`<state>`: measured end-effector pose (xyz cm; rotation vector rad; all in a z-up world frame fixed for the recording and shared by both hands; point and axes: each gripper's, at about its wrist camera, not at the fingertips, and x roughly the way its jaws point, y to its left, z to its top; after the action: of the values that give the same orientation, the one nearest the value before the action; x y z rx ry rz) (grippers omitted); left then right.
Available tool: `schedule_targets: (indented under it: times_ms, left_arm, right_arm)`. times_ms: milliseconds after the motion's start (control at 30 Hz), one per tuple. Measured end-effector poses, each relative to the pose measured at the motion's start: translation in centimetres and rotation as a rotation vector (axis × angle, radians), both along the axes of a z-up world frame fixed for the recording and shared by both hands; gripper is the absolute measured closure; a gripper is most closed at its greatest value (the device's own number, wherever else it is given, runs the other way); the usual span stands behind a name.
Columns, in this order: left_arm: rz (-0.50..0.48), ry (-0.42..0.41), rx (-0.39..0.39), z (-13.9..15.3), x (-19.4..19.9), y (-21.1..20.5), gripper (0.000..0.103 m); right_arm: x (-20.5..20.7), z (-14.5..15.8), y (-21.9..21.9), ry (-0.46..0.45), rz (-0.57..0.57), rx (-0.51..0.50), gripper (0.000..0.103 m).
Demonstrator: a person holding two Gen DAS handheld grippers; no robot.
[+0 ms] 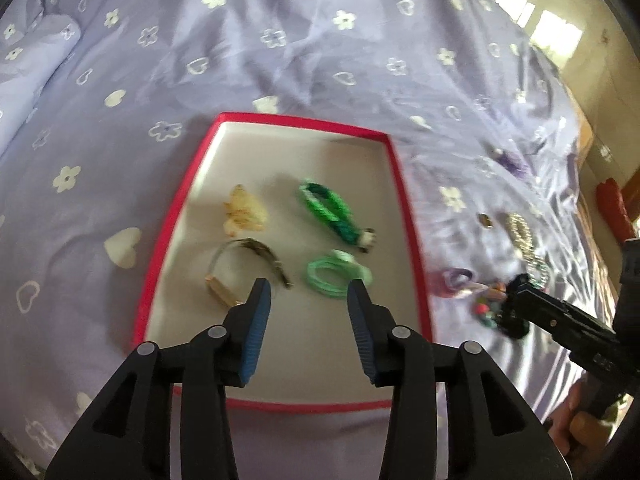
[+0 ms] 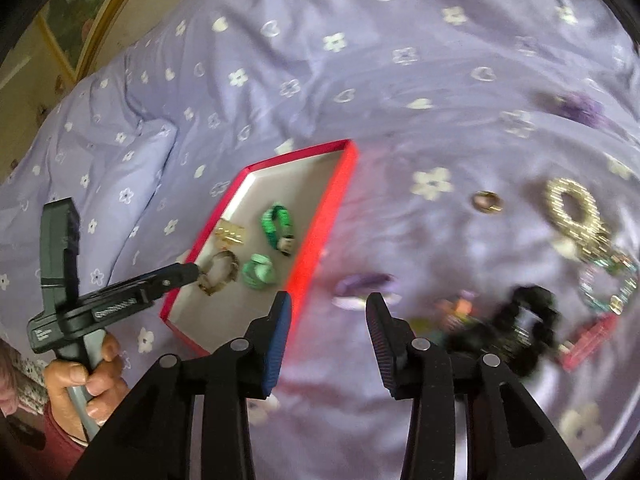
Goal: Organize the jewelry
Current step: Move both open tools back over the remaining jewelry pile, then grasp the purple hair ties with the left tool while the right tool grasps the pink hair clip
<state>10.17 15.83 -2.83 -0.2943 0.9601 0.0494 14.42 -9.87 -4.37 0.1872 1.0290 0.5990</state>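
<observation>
**A:** which claw goes for the black scrunchie (image 2: pixel 520 320)?

**B:** my right claw (image 2: pixel 328 332), partly open and empty. Scrunchie's just right of it on the bed; left claw (image 1: pixel 308 300), also empty, hangs over the red box (image 1: pixel 404 184).

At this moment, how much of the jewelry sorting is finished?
Partly done. Four pieces lie in the red tray: a yellow piece, a dark green bracelet, a watch and a light green bracelet. Nothing is in hand: left gripper and right gripper have open, empty jaws. Still on the bedspread: a ring, a gold chain, a black scrunchie and others.
</observation>
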Motion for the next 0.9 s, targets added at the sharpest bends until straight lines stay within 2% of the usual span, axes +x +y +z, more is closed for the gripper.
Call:
schedule_targets:
  times_ms: [333,400,667,900]
  left_arm:
    - [-0.135,-0.008,-0.012,0.4,-0.3,-6.0,0.063]
    - [-0.165,-0.006,-0.007,0.3,-0.2,-7.1,0.063]
    - [-0.280,0.009,0.054,0.0,1.3,-10.8,0.063]
    - [-0.339,0.010,0.113,-0.3,2.6,-12.4,0.057]
  right_arm:
    - [-2.0,-0.7,-7.2,0.011,-0.140,-0.019,0.060]
    - [-2.2,-0.8,-8.5,0.014,-0.165,-0.023,0.057]
    - [-2.6,-1.7,-12.1,0.032,-0.237,-0.030,0.055]
    - [-2.0,-2.6,-13.1,0.043,-0.261,-0.044,0.055]
